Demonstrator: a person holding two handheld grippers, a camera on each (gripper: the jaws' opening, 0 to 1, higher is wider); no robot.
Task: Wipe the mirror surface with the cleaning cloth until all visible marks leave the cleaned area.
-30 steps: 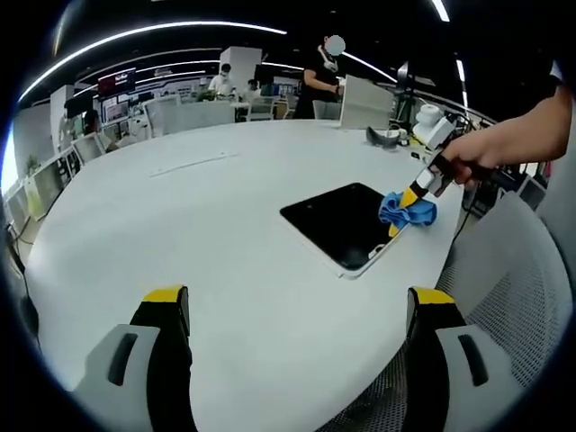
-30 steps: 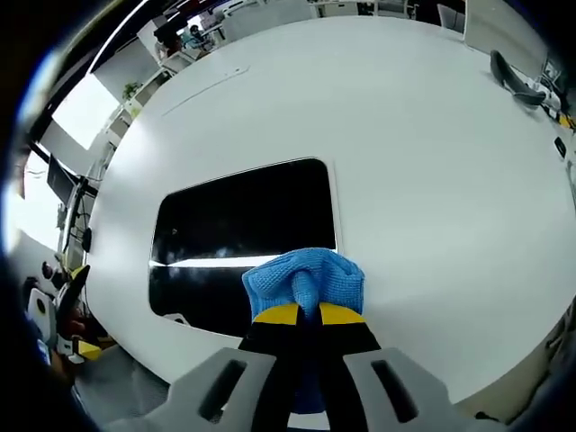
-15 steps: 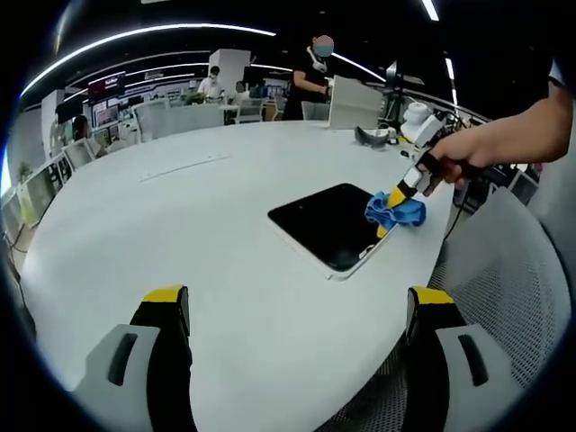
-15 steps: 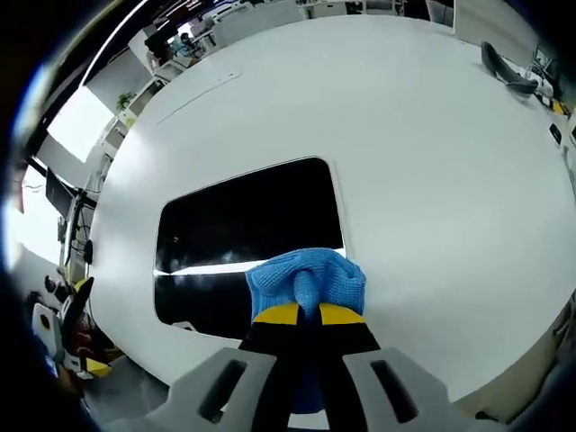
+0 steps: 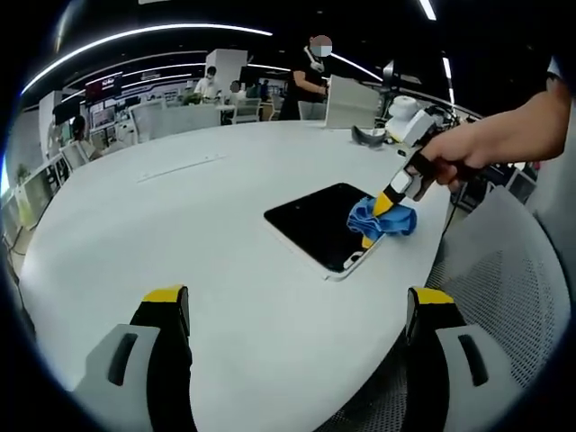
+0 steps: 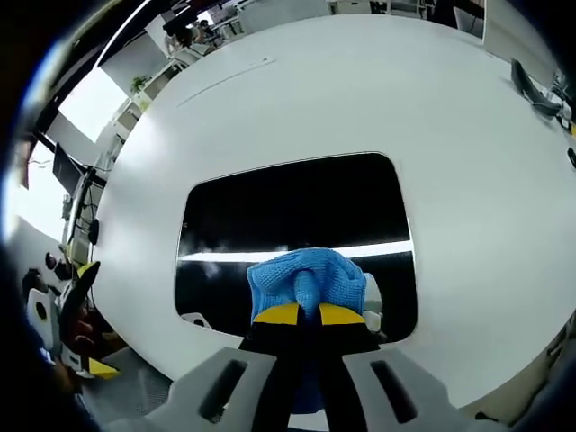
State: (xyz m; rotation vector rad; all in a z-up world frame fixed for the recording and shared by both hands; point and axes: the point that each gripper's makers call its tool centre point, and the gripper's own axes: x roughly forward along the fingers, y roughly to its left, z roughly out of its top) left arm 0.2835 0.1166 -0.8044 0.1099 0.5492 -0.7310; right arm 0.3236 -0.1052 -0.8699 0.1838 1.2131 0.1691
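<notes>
A dark rectangular mirror (image 5: 319, 226) (image 6: 297, 220) with a white frame lies flat on the white round table (image 5: 180, 234), near its right edge. My right gripper (image 6: 304, 313) (image 5: 375, 225) is shut on a bunched blue cleaning cloth (image 6: 304, 279) (image 5: 378, 218), and the cloth presses on the mirror's near portion. A hand holds that gripper in the left gripper view. My left gripper (image 5: 292, 301) hovers open over the table's near side with nothing between its yellow-tipped fingers (image 5: 165, 297), well short of the mirror.
A grey mesh chair (image 5: 504, 288) stands at the table's right edge. A curved dark object (image 5: 367, 137) lies at the far side of the table. People and desks stand in the background beyond the table.
The right gripper has carried the cloth from the mirror's right edge inward onto the glass. The left gripper stays open in place.
</notes>
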